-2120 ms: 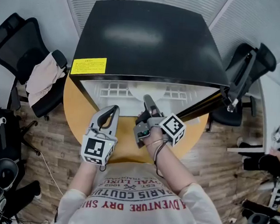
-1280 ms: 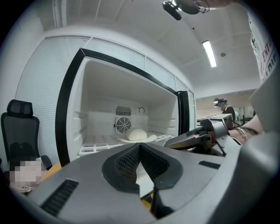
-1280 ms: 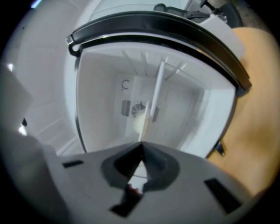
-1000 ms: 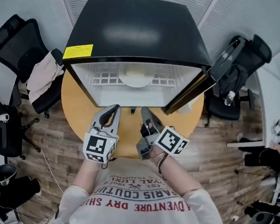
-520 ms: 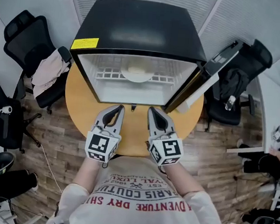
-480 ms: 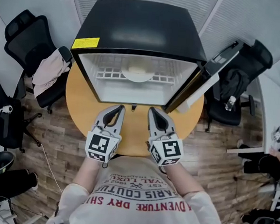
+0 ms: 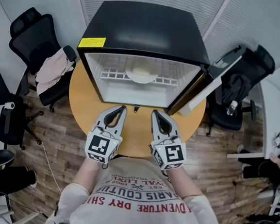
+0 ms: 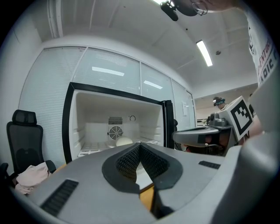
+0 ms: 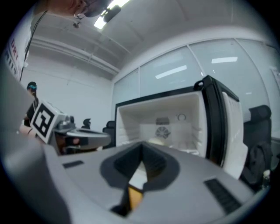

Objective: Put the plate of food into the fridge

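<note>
The black mini fridge (image 7: 146, 29) stands open on a round wooden table (image 7: 84, 101), its door (image 7: 215, 75) swung out to the right. On the white wire shelf inside sits the plate of pale food (image 7: 141, 74), also visible in the left gripper view (image 8: 124, 141) and the right gripper view (image 9: 158, 141). My left gripper (image 7: 121, 109) and right gripper (image 7: 155, 113) are held side by side over the table's near edge, just in front of the fridge opening. Both point at it. Each is shut, with nothing between the jaws (image 8: 140, 145) (image 9: 141, 144).
A black office chair (image 7: 32, 31) with a pinkish cloth (image 7: 52, 70) draped on it stands left of the table. Another black chair (image 7: 244, 79) sits behind the open door at the right. The floor is wood, with cables and dark gear at the lower left.
The fridge door has swung open to the right. My right gripper has drawn back from the door side and now sits level beside the left one. The left gripper has hardly moved.
</note>
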The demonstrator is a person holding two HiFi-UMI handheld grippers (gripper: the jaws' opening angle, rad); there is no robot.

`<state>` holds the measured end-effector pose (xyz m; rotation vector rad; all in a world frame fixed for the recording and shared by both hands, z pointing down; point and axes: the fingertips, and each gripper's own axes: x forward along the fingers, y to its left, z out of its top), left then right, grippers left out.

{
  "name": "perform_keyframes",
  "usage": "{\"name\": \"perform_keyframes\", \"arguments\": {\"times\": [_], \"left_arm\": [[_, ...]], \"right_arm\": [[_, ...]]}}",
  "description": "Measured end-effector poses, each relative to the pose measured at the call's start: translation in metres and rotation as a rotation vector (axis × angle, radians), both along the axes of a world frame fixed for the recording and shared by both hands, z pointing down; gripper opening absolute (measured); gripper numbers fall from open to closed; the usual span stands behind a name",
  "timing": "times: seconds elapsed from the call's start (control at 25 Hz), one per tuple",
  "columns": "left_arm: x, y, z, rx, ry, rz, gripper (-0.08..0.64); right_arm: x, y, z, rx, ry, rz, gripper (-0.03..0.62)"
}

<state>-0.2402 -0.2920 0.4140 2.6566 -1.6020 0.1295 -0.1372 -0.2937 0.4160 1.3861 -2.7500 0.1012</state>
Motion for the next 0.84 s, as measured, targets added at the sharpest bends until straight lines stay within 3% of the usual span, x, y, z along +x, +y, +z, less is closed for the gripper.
{"name": "perform_keyframes", "arguments": {"times": [0.84], "left_arm": [[-0.001, -0.012, -0.005, -0.001, 0.046, 0.025, 0.029]], "right_arm": [[0.000, -0.017, 0.001, -0.003, 0.010, 0.028, 0.028]]}}
